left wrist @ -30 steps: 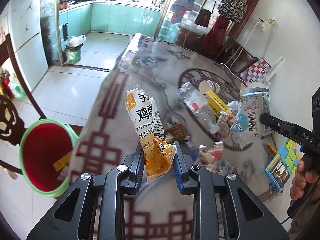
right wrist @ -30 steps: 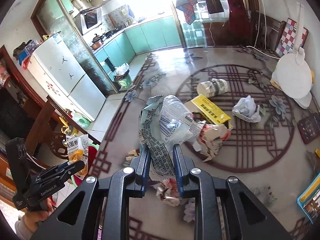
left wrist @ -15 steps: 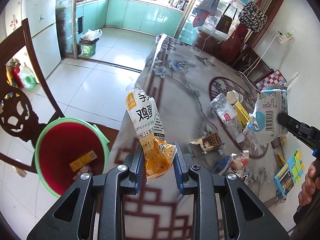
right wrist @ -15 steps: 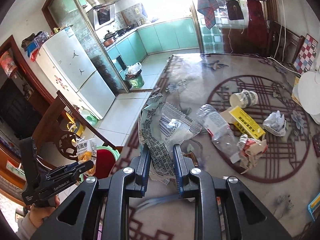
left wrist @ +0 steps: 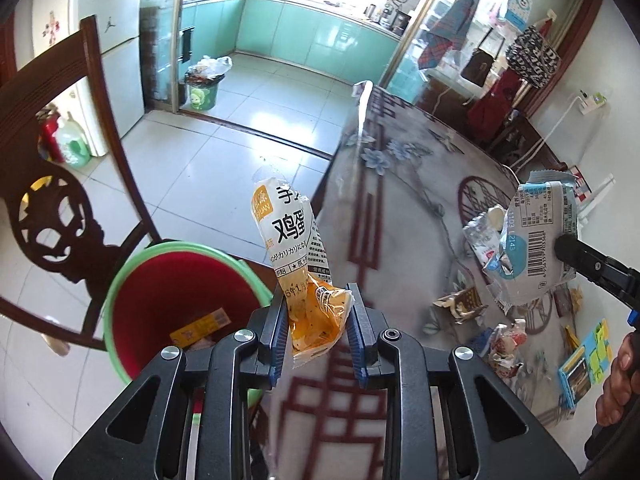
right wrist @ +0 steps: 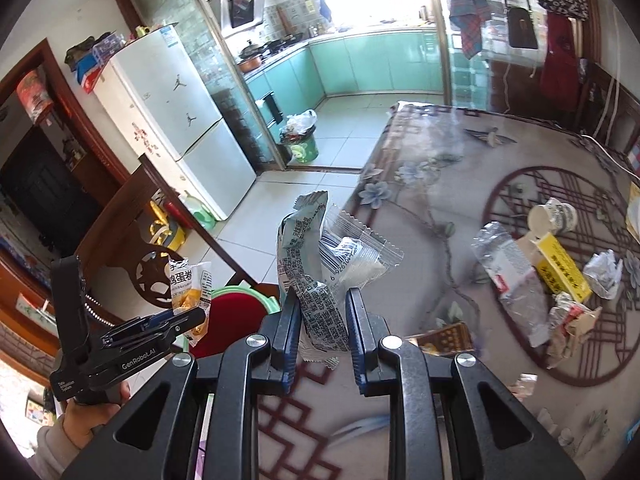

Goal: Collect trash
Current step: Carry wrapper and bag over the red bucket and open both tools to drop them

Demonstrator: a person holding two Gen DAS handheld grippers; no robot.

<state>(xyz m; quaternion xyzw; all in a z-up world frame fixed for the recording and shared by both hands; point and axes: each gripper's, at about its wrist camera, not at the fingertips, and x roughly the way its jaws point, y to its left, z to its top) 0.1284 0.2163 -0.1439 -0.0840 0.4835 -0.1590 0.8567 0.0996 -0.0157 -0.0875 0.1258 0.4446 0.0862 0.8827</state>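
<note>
Trash bin (left wrist: 120, 300) holding yellow wrapper (left wrist: 200, 326), left hand-held gripper (left wrist: 318, 336) clamping egg-roll bag (left wrist: 296, 248), right hand-held gripper (right wrist: 322, 340) clamping grey packet (right wrist: 316, 280).

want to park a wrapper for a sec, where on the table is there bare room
Bare cloth runs along the table edge by the blue flowers, left of the round motif. The motif is crowded: paper cup, yellow box, crushed bottle.

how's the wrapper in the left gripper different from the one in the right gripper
The egg-roll wrapper in the left gripper is white on top and orange below with bold black characters; the blue-grey wrapper in the right gripper is covered in fine print with a barcode. The egg-roll wrapper stands up as a single bag, while the blue-grey one has a clear crinkled piece beside it. Both are empty snack packaging pinched between closed jaws.
</note>
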